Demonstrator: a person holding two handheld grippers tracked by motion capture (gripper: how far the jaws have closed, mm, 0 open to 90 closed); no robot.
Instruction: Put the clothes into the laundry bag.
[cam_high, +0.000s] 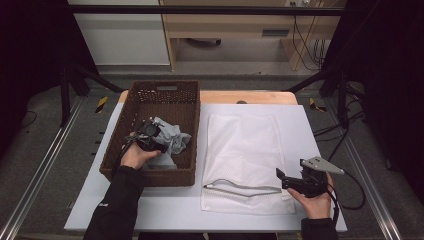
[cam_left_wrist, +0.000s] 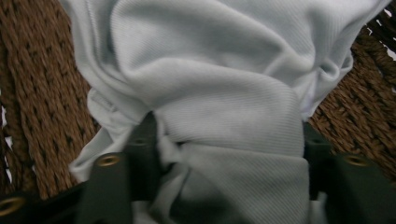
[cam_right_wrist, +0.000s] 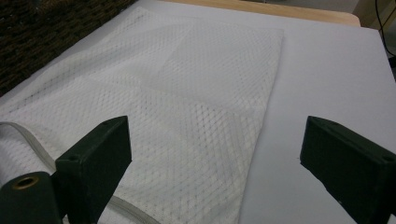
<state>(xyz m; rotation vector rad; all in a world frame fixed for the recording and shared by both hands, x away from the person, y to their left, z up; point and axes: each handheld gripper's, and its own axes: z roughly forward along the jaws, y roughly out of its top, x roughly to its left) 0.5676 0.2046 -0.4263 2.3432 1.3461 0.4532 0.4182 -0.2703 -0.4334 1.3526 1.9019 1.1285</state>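
The step in hand is the pick-up of the pale garment from the wicker basket, judged as the first half of a transfer into the mesh laundry bag.

**Left tool.** The left tool is down inside the basket. In the left gripper view its two black jaws stand either side of a thick fold of the garment, with ribbed cloth bunched between them and pressing against both inner faces. The tool is clamped on the garment. The rest of the cloth lies crumpled on the basket floor, toward the basket's near right corner.

**Right tool.** The right tool is held just above the table at the near right corner of the bag. In the right gripper view its jaws are spread wide with nothing between them; the bag lies flat ahead, and its zipper edge curves past the left jaw.

**Bag.** The bag lies flat on the table just beside the basket. Its zipper runs along the near end and appears parted.

**Next move, as judged.**
1. Lift the left tool clear of the basket wall with the garment hanging free.
2. Close the right tool on the upper edge of the bag mouth and raise it to make an opening.
3. Carry the garment across to that opening.

A loose fold may slip from the jaws during the lift.
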